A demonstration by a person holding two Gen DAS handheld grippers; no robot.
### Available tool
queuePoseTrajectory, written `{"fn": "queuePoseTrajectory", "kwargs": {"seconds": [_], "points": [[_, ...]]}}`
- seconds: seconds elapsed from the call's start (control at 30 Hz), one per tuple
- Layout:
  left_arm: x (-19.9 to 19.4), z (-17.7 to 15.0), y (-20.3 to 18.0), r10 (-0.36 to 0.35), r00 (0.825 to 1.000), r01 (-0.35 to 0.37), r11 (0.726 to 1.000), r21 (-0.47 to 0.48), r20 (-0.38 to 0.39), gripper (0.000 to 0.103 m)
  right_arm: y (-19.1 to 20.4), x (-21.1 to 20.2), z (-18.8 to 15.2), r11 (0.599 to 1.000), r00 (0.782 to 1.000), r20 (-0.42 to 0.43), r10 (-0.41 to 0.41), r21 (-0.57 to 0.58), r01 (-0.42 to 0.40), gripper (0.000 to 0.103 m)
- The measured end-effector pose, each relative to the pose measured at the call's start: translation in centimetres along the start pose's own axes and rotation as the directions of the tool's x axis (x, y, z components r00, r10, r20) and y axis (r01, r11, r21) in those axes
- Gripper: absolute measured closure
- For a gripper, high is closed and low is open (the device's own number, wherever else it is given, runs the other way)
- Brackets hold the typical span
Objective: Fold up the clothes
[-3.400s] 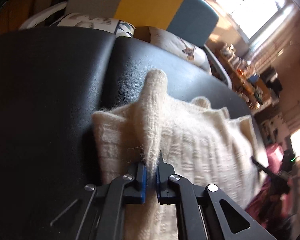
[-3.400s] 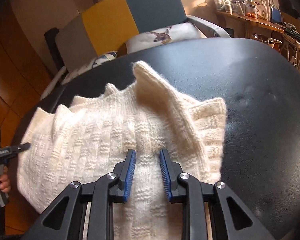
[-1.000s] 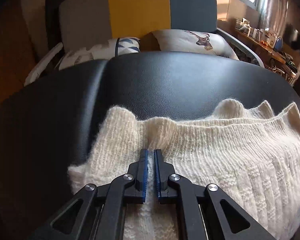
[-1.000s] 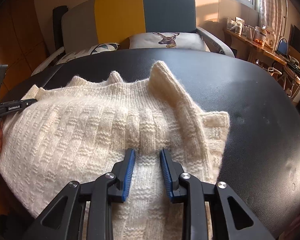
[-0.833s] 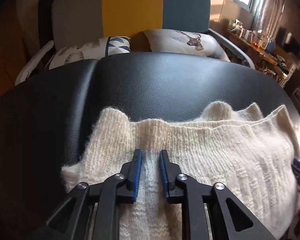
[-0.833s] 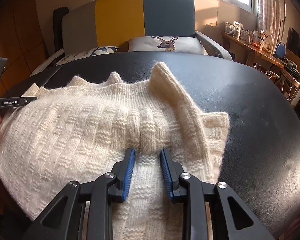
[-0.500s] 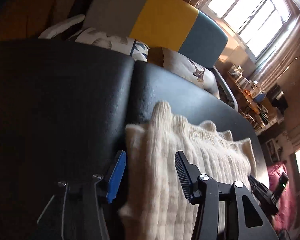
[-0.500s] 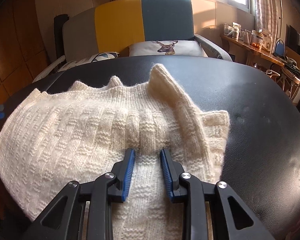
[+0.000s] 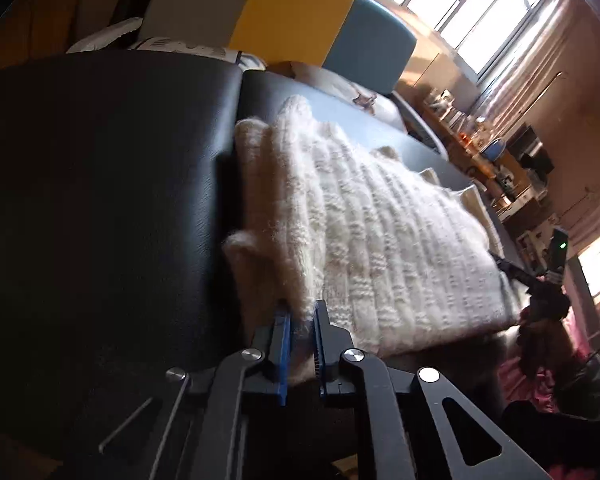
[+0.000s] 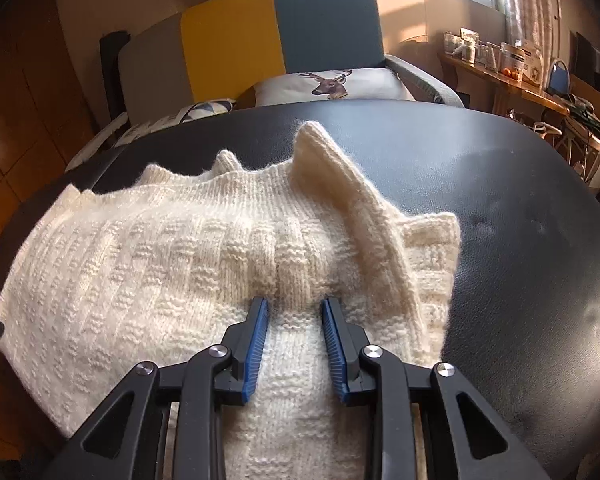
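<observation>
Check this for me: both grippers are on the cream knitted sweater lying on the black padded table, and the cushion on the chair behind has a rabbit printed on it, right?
Not a rabbit. The right wrist view shows a deer head with antlers on the cushion. The rest holds: the left gripper and right gripper are on the cream sweater lying on the black padded table.

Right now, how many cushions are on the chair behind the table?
2: a deer cushion on the seat under the blue backrest panel, and a patterned cushion to its left, partly hidden by the table edge. More may be hidden.
</observation>
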State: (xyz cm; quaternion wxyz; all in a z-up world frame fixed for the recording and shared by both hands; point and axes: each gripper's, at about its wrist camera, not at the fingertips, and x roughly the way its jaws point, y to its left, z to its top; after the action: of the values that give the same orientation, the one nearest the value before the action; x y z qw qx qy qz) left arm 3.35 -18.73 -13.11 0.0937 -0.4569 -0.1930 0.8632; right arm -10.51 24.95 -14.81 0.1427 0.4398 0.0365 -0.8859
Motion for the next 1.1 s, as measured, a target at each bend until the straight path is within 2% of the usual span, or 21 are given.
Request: {"fn": "queuePoseTrajectory", "kwargs": {"seconds": [0.07,0.2,0.27,0.37,0.43,0.5,0.57,0.63,0.73,0.8,0.87,0.93,1.03,1.1], "points": [[0.6,-0.2,0.8,0.016,0.999,-0.017,1.0,-0.023,-0.032,0.094,0.3,0.1,0.3,0.996,0.999,-0.036,-0.032,-0.079,0.029,0.075],[0.5,0.3,1.6,0.01,0.999,-0.015,0.996,-0.092,-0.051,0.089,0.3,0.1,0.0,0.998,0.999,-0.024,-0.039,-0.048,0.038,0.074],[-0.3,0.8,0.9,0.037,0.998,-0.041,0.995,-0.086,-0.044,0.085,-0.1,-0.4,0.1,1.0,1.0,-0.016,-0.011,-0.01,0.011,0.072],[-2.8,2.1,-0.4,0.072,0.997,-0.07,0.995,-0.065,0.035,0.069,-2.2,-2.7,0.0,0.988,0.992,-0.001,0.125,0.095,-0.124,0.072],[-3.9,2.7,-2.1,0.055,0.995,-0.053,0.998,-0.026,0.082,0.048,-4.6,-5.2,-0.7,0.964,0.974,0.063,0.216,0.141,-0.223,0.071],[-3.7,3.2,-4.5,0.018,0.995,-0.022,0.999,0.043,0.095,0.042,-7.5,-7.3,-2.0,0.926,0.945,0.103,0.311,0.191,-0.326,0.068],[-2.1,3.4,-7.3,-0.019,0.998,0.012,0.994,0.106,0.065,0.04,-9.9,-8.4,-3.7,0.886,0.915,0.093,0.392,0.231,-0.402,0.063],[0.2,3.5,-10.5,-0.052,0.999,0.049,0.984,0.17,0.014,0.04,-11.4,-8.7,-5.4,0.861,0.891,0.05,0.451,0.238,-0.45,0.063],[3.6,3.6,-15.6,-0.088,0.994,0.103,0.955,0.278,-0.067,0.04,-11.9,-8.1,-7.2,0.837,0.857,-0.015,0.516,0.224,-0.5,0.062],[5.3,3.5,-19.3,-0.091,0.991,0.121,0.919,0.375,-0.098,0.04,-11.6,-7.8,-7.7,0.836,0.849,-0.029,0.527,0.193,-0.513,0.062],[6.3,3.2,-22.3,-0.095,0.989,0.137,0.876,0.462,-0.113,0.04,-11.5,-7.2,-7.4,0.81,0.821,-0.022,0.57,0.181,-0.557,0.062],[7.4,3.0,-25.0,-0.099,0.987,0.154,0.831,0.534,-0.13,0.04,-11.2,-6.6,-6.7,0.804,0.813,-0.015,0.583,0.157,-0.574,0.062],[9.2,2.9,-27.3,-0.103,0.982,0.178,0.794,0.581,-0.16,0.04,-11.3,-4.9,-5.7,0.787,0.795,-0.025,0.606,0.168,-0.594,0.061],[10.3,2.7,-28.1,-0.103,0.978,0.193,0.779,0.597,-0.182,0.04,-11.2,-3.8,-5.0,0.744,0.75,-0.042,0.66,0.174,-0.646,0.061]]}}
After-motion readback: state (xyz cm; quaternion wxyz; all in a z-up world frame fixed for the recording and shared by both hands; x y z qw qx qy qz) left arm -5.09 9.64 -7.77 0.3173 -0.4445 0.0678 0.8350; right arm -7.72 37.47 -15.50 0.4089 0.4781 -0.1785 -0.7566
